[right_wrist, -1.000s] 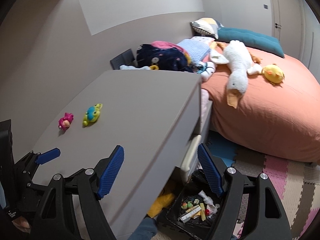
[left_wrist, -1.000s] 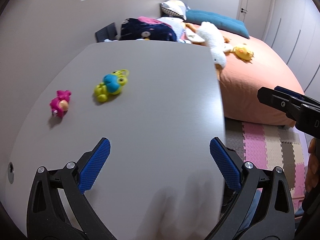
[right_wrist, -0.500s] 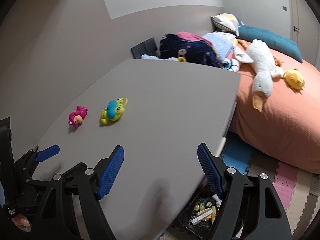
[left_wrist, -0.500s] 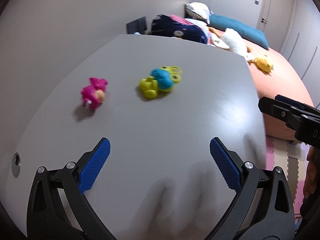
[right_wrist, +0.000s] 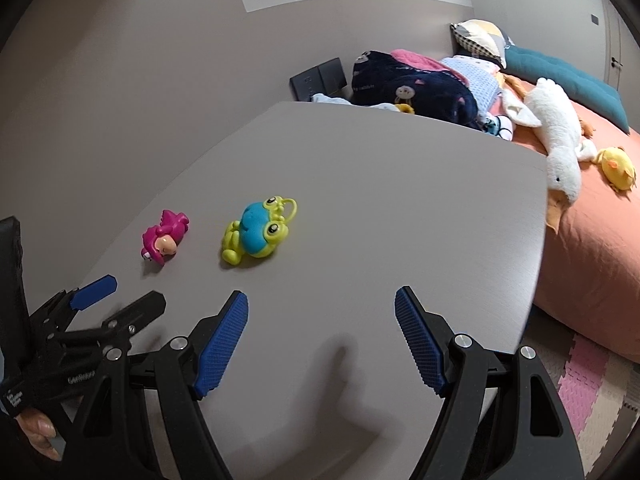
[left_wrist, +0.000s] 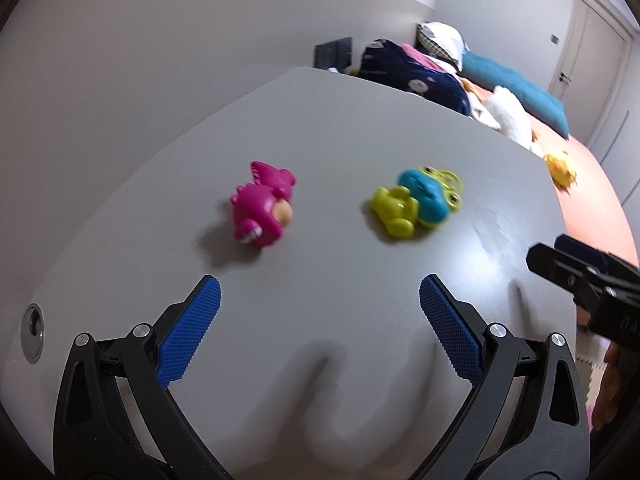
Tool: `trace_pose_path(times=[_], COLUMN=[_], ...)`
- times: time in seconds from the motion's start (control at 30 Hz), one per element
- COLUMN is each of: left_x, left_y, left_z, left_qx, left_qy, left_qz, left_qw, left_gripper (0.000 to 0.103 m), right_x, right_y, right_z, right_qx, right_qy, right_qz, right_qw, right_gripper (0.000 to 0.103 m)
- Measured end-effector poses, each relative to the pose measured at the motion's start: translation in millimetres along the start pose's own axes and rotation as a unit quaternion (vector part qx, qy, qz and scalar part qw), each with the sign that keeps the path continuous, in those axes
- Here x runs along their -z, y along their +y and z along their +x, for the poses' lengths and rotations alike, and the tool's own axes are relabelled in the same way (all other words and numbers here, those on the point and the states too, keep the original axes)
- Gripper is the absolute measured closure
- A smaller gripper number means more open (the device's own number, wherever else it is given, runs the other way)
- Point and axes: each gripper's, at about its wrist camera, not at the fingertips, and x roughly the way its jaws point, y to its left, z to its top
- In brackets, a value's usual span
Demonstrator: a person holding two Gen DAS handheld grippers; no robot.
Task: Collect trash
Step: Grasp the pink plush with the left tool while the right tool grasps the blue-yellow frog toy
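Observation:
A pink toy (left_wrist: 262,208) and a yellow-and-blue frog toy (left_wrist: 418,204) lie on the grey table (left_wrist: 360,140). Both show in the right wrist view too, the pink toy (right_wrist: 164,242) left of the frog toy (right_wrist: 258,232). My left gripper (left_wrist: 320,320) is open and empty, low over the table, just short of the two toys. My right gripper (right_wrist: 322,334) is open and empty, to the right of the left one, over the table's near part. The left gripper also shows in the right wrist view (right_wrist: 116,300).
A bed with an orange cover (right_wrist: 600,248) stands right of the table, with a white plush goose (right_wrist: 560,140), a yellow plush chick (right_wrist: 618,166), clothes (right_wrist: 416,88) and pillows on it. Pink and beige foam mats (right_wrist: 588,376) cover the floor. A cable hole (left_wrist: 34,328) sits at the table's left edge.
Both grippers have moved forward and left over the table, closer to the toys. The black bin with trash under the table's right edge has left the right wrist view.

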Motion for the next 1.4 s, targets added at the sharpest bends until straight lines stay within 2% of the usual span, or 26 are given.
trace_pose_path(times=[0.43,0.57,0.67,0.77,0.87,0.9,0.93,1.1,1.33,1.4], left_x=[-28,-34,-38,-38,-38,-38,-37,-36,-37,-37], left_y=[34,41,44,46,51,53,55,67,72,72], left_z=[35,44,52,57,60,59,58,55,54,55], left_qx=[-0.019,-0.018,-0.015,-0.018,-0.014,-0.016,-0.017,-0.031,-0.035,-0.033], left_qy=[0.007,0.011,0.017,0.017,0.016,0.014,0.014,0.012,0.011,0.014], left_qz=[-0.015,-0.016,-0.012,-0.007,-0.011,-0.011,-0.014,-0.038,-0.047,-0.047], left_qw=[0.9997,0.9997,0.9997,0.9997,0.9997,0.9997,0.9997,0.9987,0.9982,0.9982], left_gripper=[0.007,0.013,0.02,0.032,0.049,0.058,0.062,0.062,0.062,0.062], right_x=[-25,-30,-32,-33,-33,-33,-34,-37,-37,-37], right_y=[23,30,33,35,40,42,44,52,64,66], right_z=[42,53,61,67,73,75,77,85,96,97], right_qx=[-0.013,-0.014,-0.014,-0.014,-0.014,-0.013,-0.013,-0.007,0.017,0.024], right_qy=[0.012,0.015,0.018,0.021,0.025,0.026,0.027,0.029,0.032,0.028], right_qz=[-0.007,-0.011,-0.011,-0.012,-0.016,-0.019,-0.021,-0.026,-0.051,-0.056], right_qw=[1.0,1.0,1.0,1.0,0.999,0.999,0.999,0.999,0.998,0.998], right_gripper=[0.026,0.027,0.026,0.026,0.026,0.026,0.026,0.026,0.027,0.03])
